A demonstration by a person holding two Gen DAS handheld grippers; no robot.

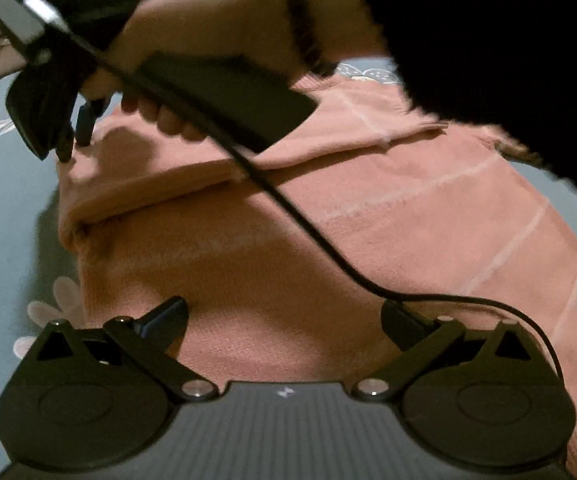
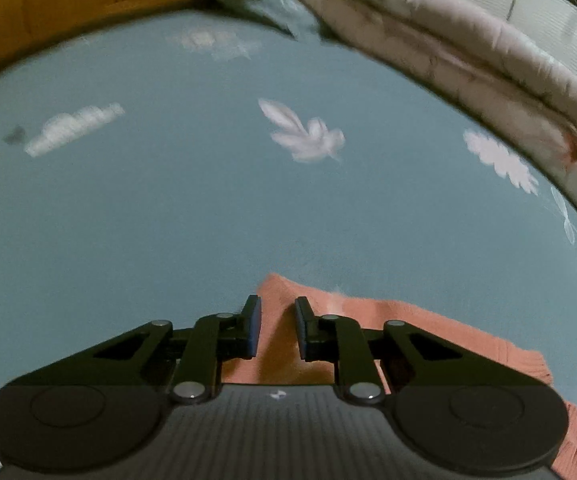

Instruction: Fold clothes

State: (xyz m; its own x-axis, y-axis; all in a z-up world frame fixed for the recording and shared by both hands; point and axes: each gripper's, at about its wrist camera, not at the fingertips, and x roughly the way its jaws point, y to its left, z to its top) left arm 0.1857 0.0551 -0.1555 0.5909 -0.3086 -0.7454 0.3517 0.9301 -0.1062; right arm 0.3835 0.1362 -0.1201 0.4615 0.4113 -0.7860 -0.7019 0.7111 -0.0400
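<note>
A salmon-pink knit sweater [image 1: 368,240] with thin pale stripes lies on the bed, one part folded over its upper half. My left gripper [image 1: 284,312] is open wide just above the sweater's near part, holding nothing. A hand [image 1: 208,12] holds my right gripper [image 1: 74,148] at the sweater's far left corner, tips down on the cloth. In the right wrist view that gripper [image 2: 278,320] shows a narrow gap between its fingers. The sweater's corner [image 2: 276,292] lies flat in that gap, not pinched.
The blue-grey bedsheet [image 2: 208,200] with white leaf prints stretches ahead. A folded pale pink quilt [image 2: 468,52] lies along its far right edge, a wooden board [image 2: 48,0] at far left. A black cable [image 1: 308,224] crosses above the sweater. A black sleeve [image 1: 488,40] fills the upper right.
</note>
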